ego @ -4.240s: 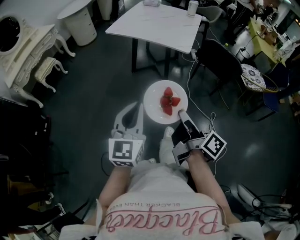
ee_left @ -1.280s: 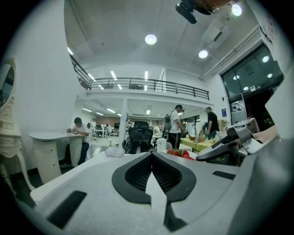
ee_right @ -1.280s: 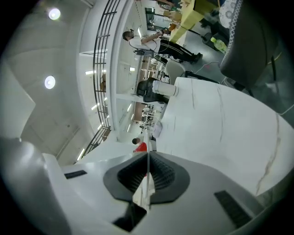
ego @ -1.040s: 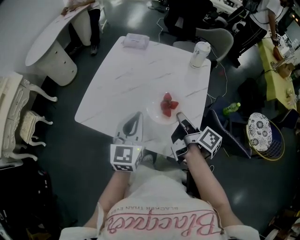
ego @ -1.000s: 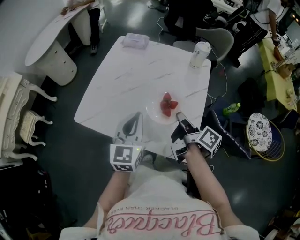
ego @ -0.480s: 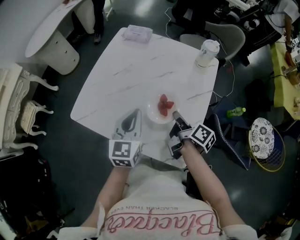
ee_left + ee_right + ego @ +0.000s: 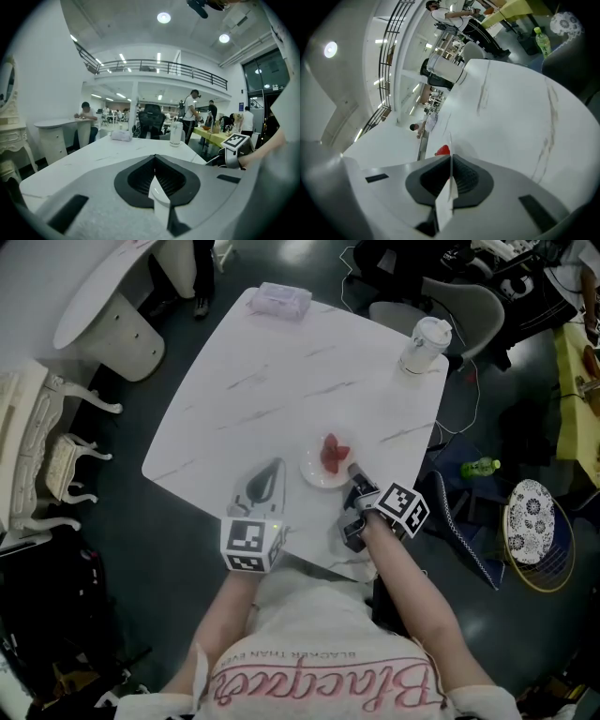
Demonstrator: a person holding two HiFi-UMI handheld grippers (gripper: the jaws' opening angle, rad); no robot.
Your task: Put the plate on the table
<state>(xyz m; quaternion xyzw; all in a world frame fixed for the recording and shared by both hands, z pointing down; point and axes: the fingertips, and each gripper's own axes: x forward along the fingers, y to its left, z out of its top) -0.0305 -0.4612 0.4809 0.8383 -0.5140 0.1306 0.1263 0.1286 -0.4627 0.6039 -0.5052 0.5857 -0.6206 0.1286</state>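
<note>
A small white plate (image 7: 314,468) with red strawberries (image 7: 331,453) hangs over the near right part of the white marble table (image 7: 281,381). My right gripper (image 7: 353,471) is shut on the plate's near rim. In the right gripper view the thin rim (image 7: 450,140) shows edge-on between the closed jaws, with a strawberry (image 7: 443,150) just behind it. Whether the plate rests on the tabletop I cannot tell. My left gripper (image 7: 273,468) is shut and holds nothing, over the table's near edge, left of the plate; in its own view, the left gripper (image 7: 154,163) points across the table (image 7: 93,157).
A lidded cup (image 7: 424,343) stands at the far right corner and a tissue pack (image 7: 278,301) at the far edge. Chairs (image 7: 469,306), a green bottle (image 7: 478,468) on the floor and a patterned seat (image 7: 531,507) lie to the right. A white console (image 7: 94,296) stands at far left.
Four seconds ago the plate was carried above the floor, short of the table. Both grippers have since come over the table's near part, and the right one has moved the plate slightly farther in.
</note>
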